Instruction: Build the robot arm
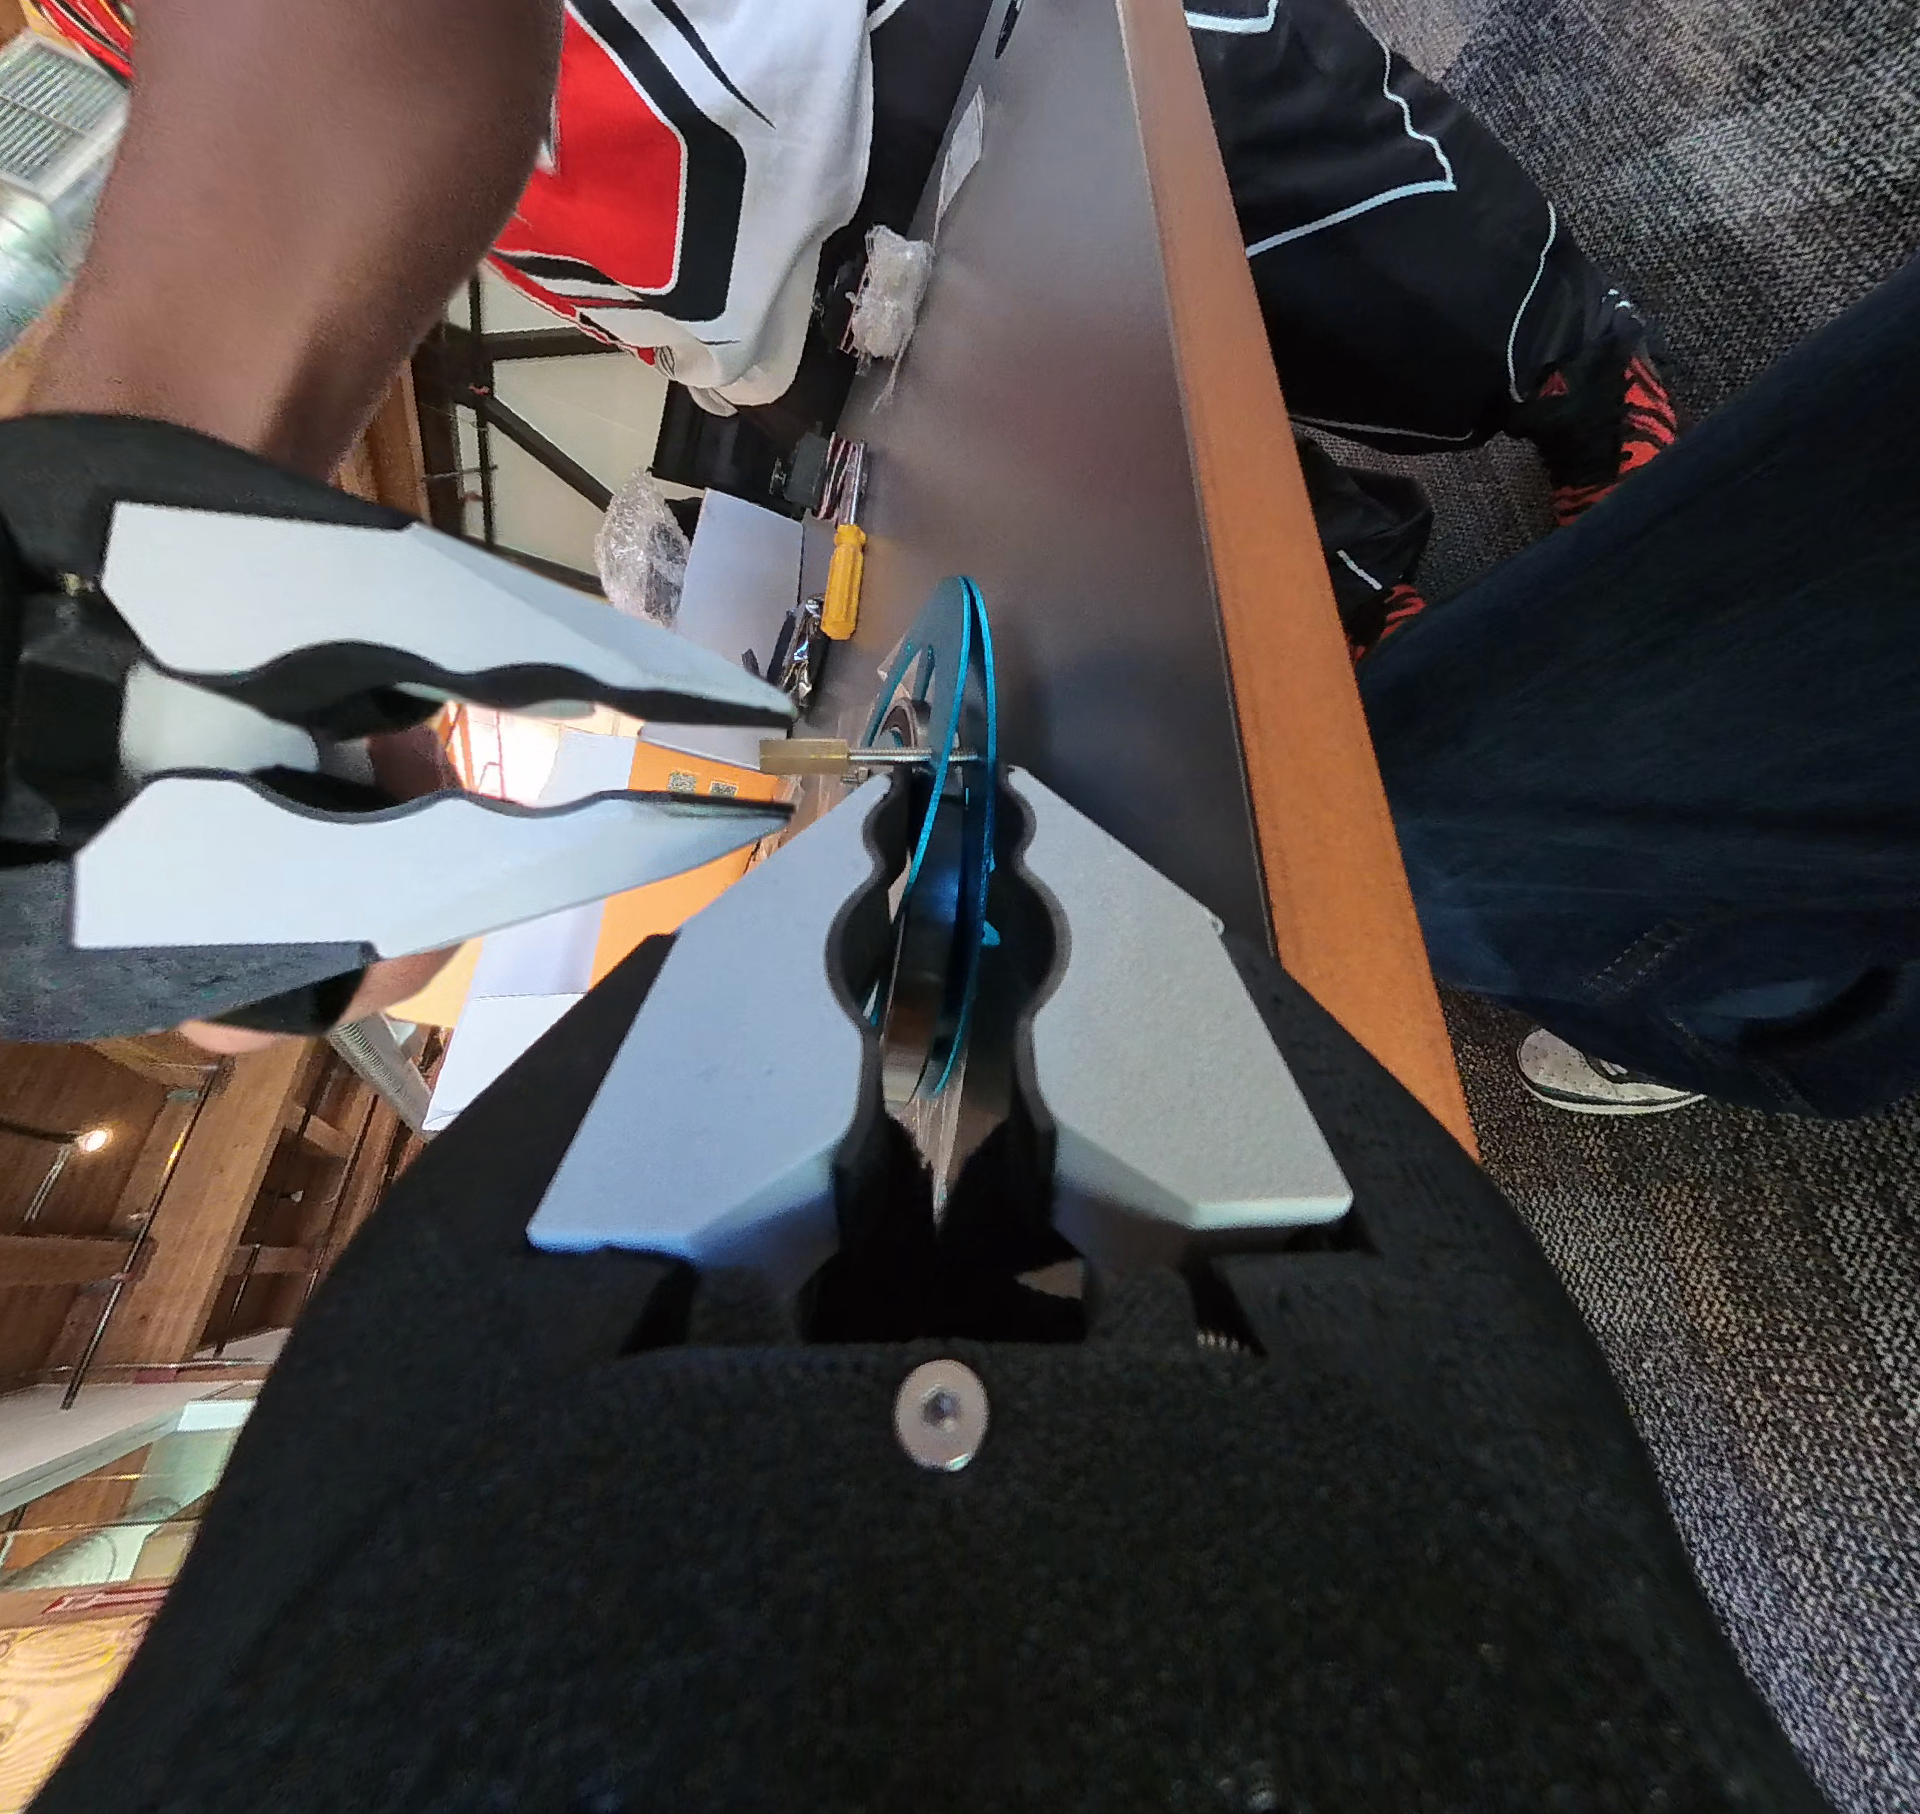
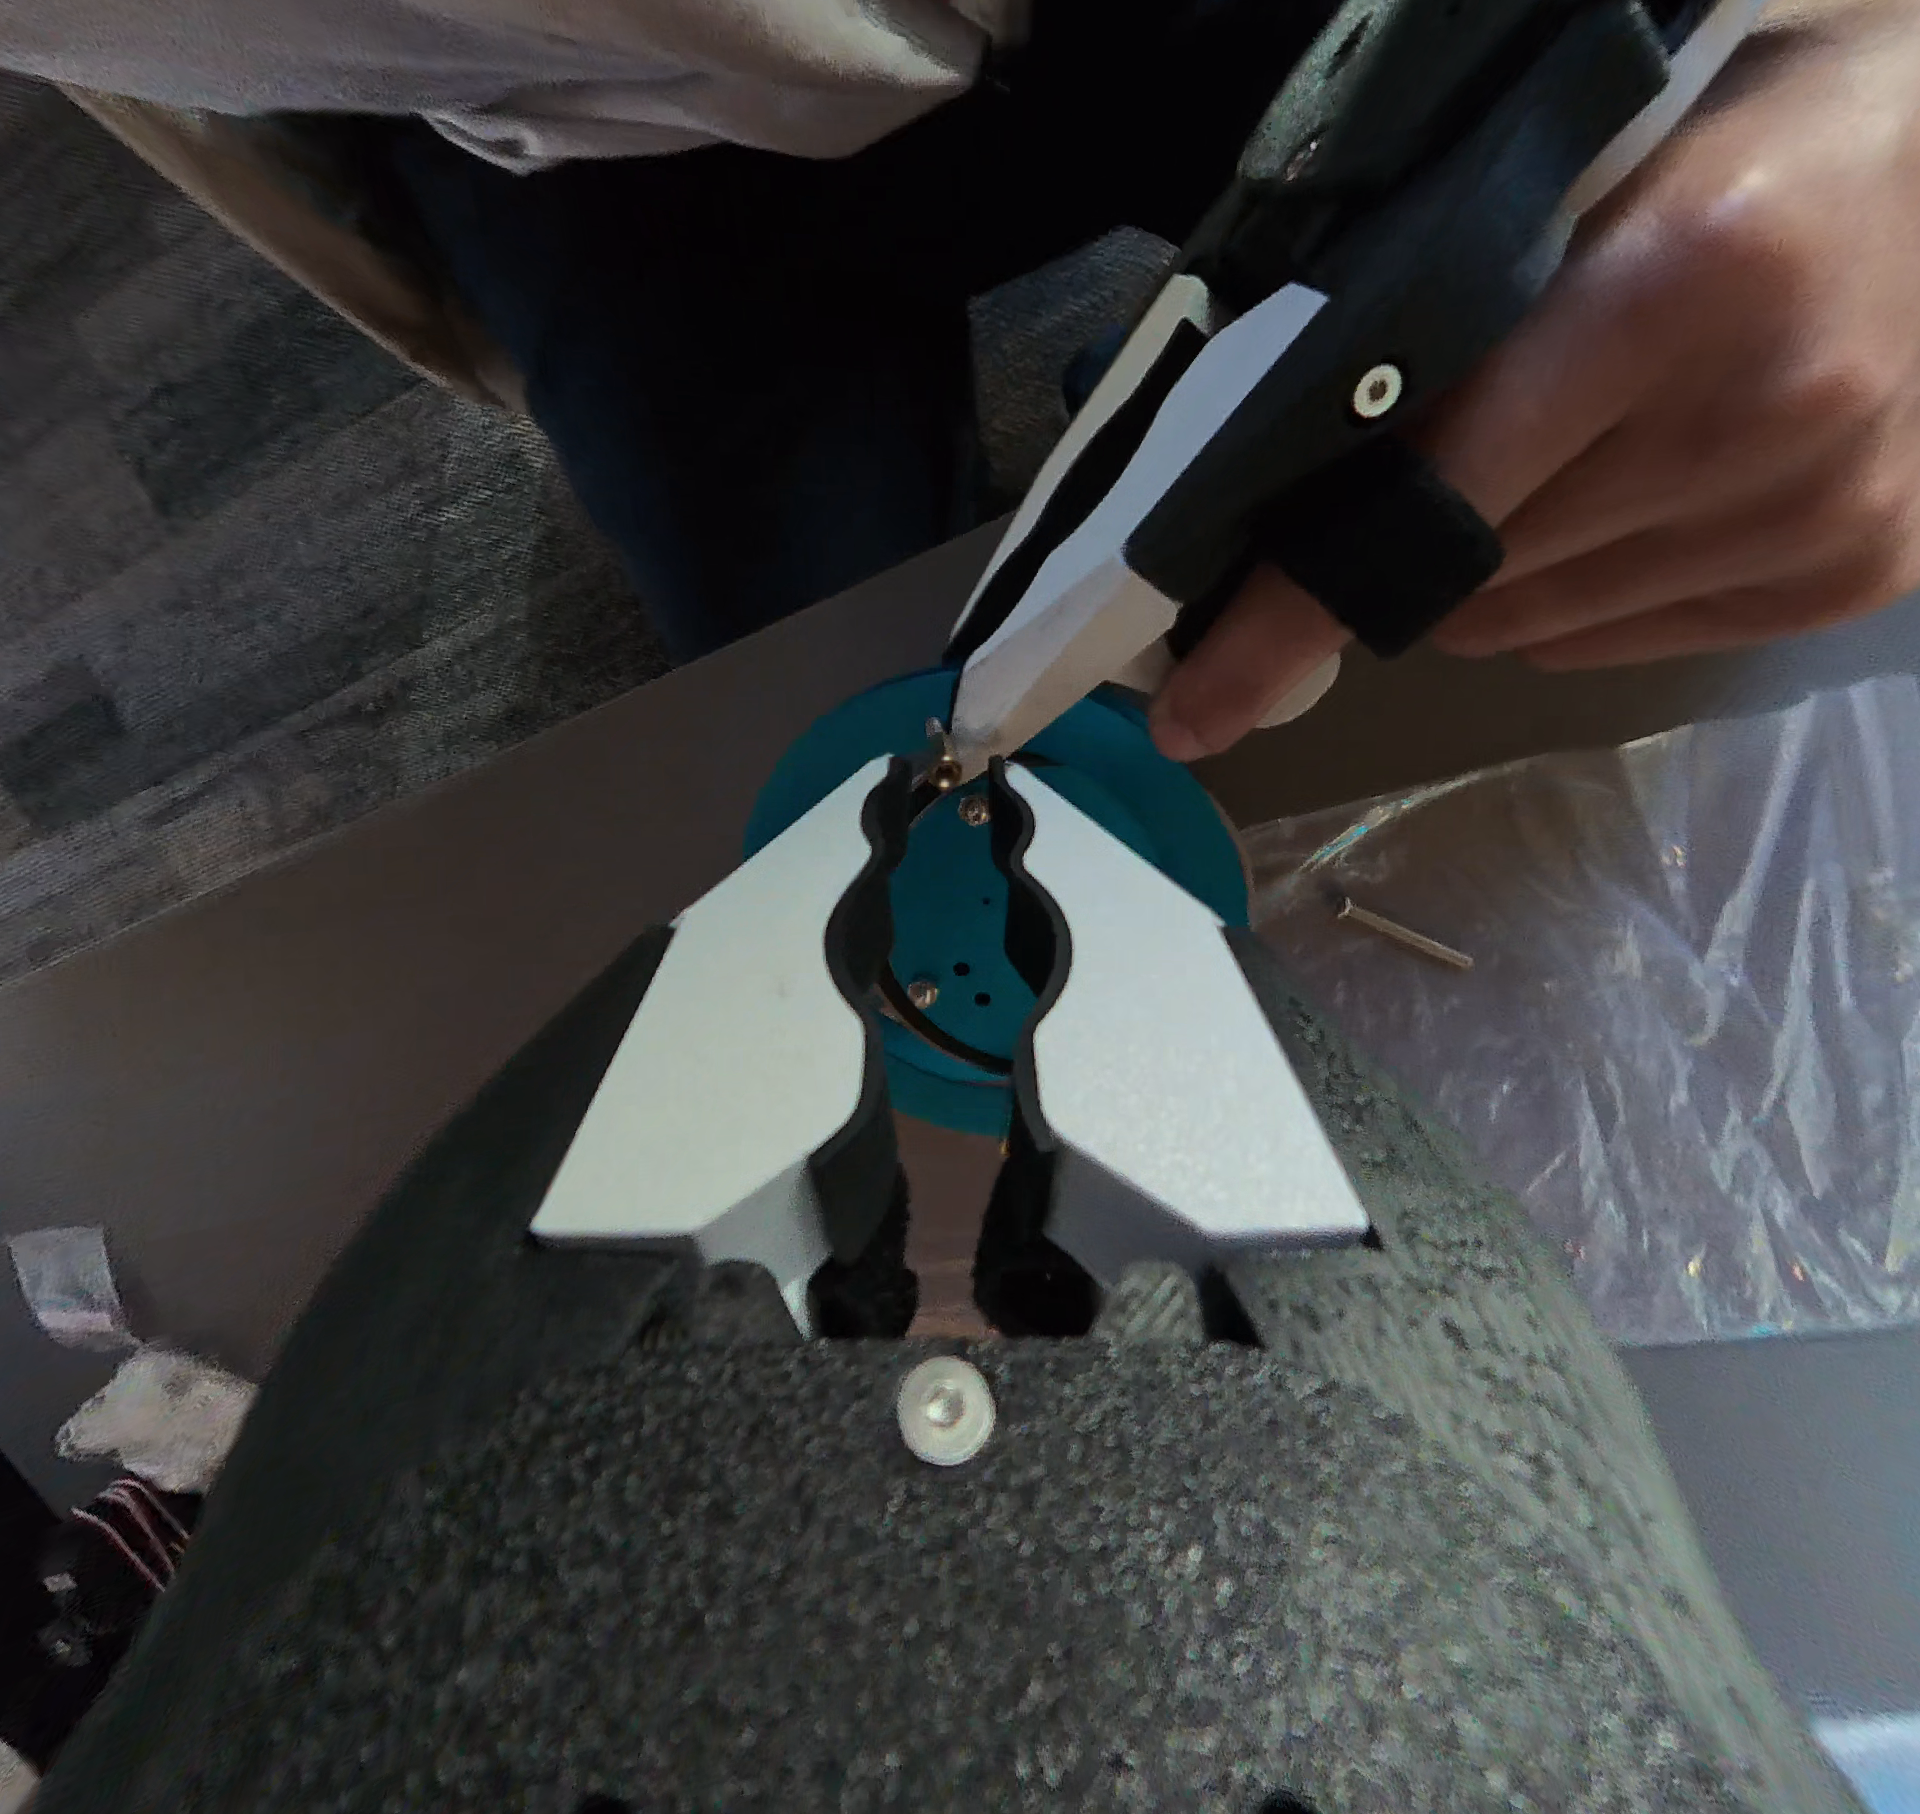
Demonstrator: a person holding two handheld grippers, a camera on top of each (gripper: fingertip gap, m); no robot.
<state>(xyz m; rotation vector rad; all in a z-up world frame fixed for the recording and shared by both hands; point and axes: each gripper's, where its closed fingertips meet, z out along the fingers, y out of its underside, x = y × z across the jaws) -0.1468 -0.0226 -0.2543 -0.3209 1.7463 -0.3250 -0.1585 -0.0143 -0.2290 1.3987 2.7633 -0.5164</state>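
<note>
The pair of thin blue metal discs (image 2: 1132, 808), stacked with a steel bearing between them, sits near the table's edge with its faces parallel to the grey tabletop (image 1: 1070, 414). It appears to be held just clear of the surface. My left gripper (image 1: 948, 782) comes in level with the table and is closed on the stack at its rim, one finger against each outer face. A slim steel screw (image 1: 899, 754) stands straight out of the upper face, with a short brass threaded sleeve (image 1: 800, 754) on its free end.

My right gripper (image 1: 788, 758) points down at that sleeve. Its jaws are only narrowly apart and the brass end sits between the tips. I see a gap on both sides, so I judge it is not clamped. Two small screw heads (image 2: 974, 808) show on the disc face under it.

On the far side of the table lies a yellow-handled screwdriver (image 1: 844, 580). To the right, a loose long screw (image 2: 1397, 933) rests on a crumpled clear plastic bag (image 2: 1610, 985).

The risks I see:
- The rim pinch is shallow, so any sideways push on the sleeve could pivot the stack in the left jaws.
- An off-centre squeeze could tilt the slim screw.
- A tilted screw could let the brass piece slip off and roll away over the table edge
</note>
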